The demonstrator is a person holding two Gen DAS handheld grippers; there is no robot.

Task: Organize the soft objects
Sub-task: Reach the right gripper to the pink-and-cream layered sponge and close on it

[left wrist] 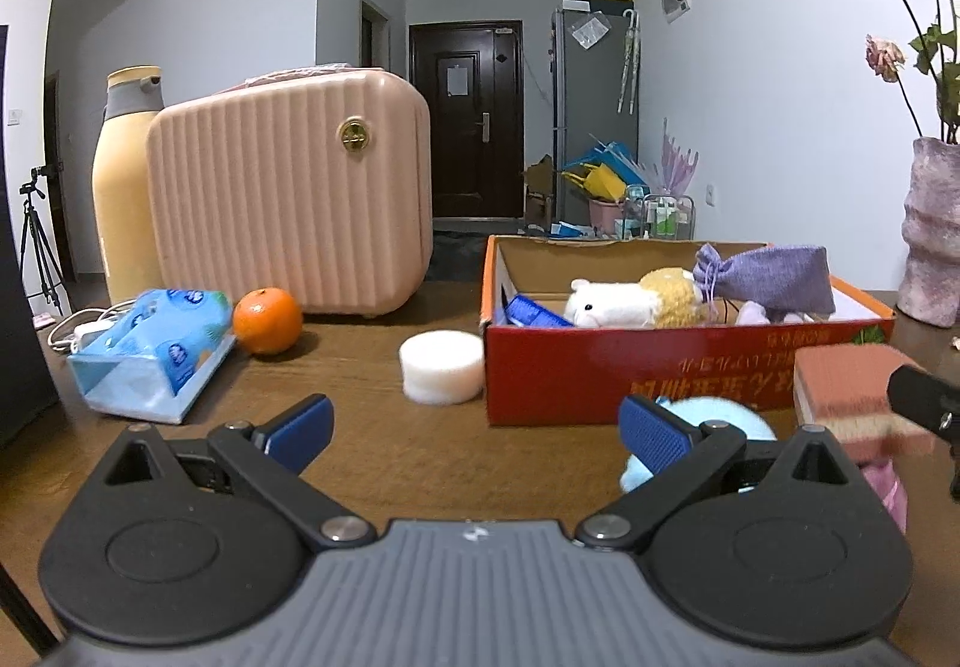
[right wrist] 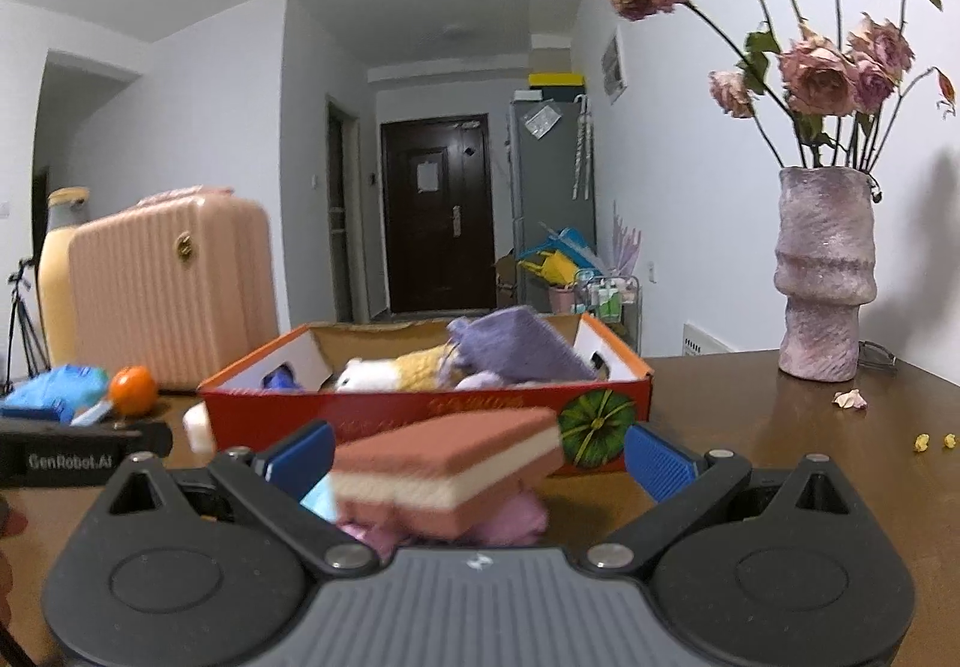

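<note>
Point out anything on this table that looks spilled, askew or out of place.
Fallen petals and yellow crumbs lie scattered on the table beside the vase, evidently dropped from its wilted roses. An orange sits among the soft items.

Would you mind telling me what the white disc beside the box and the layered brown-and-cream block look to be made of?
The white disc looks like foam or sponge: matte, faintly porous, with soft rounded edges. The layered block also looks like sponge, a cream layer between two brown ones, matte with a fine grainy top; motion blur leaves this uncertain. The red box looks like printed cardboard, its raw brown edge showing.
</note>
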